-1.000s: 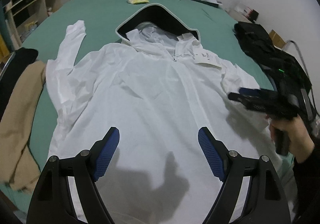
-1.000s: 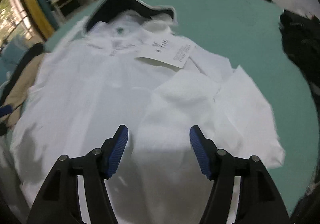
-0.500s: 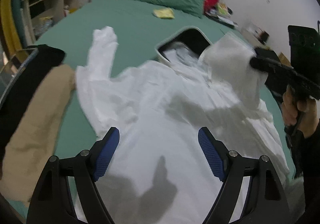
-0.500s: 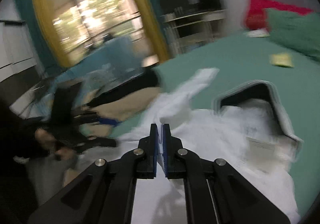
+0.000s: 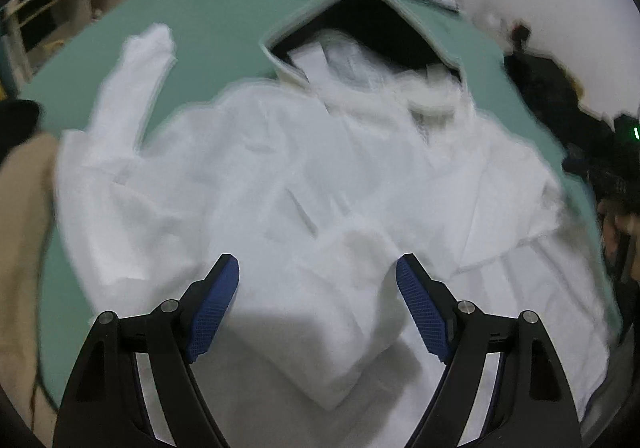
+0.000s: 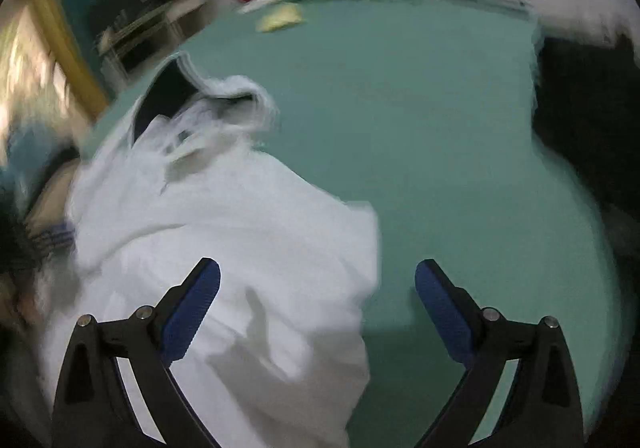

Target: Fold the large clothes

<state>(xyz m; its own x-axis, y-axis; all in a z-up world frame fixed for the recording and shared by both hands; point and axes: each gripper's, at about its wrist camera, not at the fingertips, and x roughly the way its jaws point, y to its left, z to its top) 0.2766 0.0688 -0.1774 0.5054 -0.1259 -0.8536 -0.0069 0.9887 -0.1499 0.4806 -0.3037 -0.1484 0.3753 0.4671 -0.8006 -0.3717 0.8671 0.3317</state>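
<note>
Left wrist view: left gripper (image 5: pixel 318 302) wide open above the white jacket (image 5: pixel 304 176), holding nothing. Jacket spread on the green bed (image 5: pixel 208 20), 1 sleeve (image 5: pixel 132 88) sticking out far left, dark-lined hood (image 5: pixel 372 24) at the far end.

Right wrist view: right gripper (image 6: pixel 318 308) wide open too, empty. Jacket's edge under the left finger (image 6: pixel 190 312), bare bed under the right one.

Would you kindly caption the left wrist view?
Open left gripper above white hooded jacket spread on green bed, one sleeve folded across.
</note>
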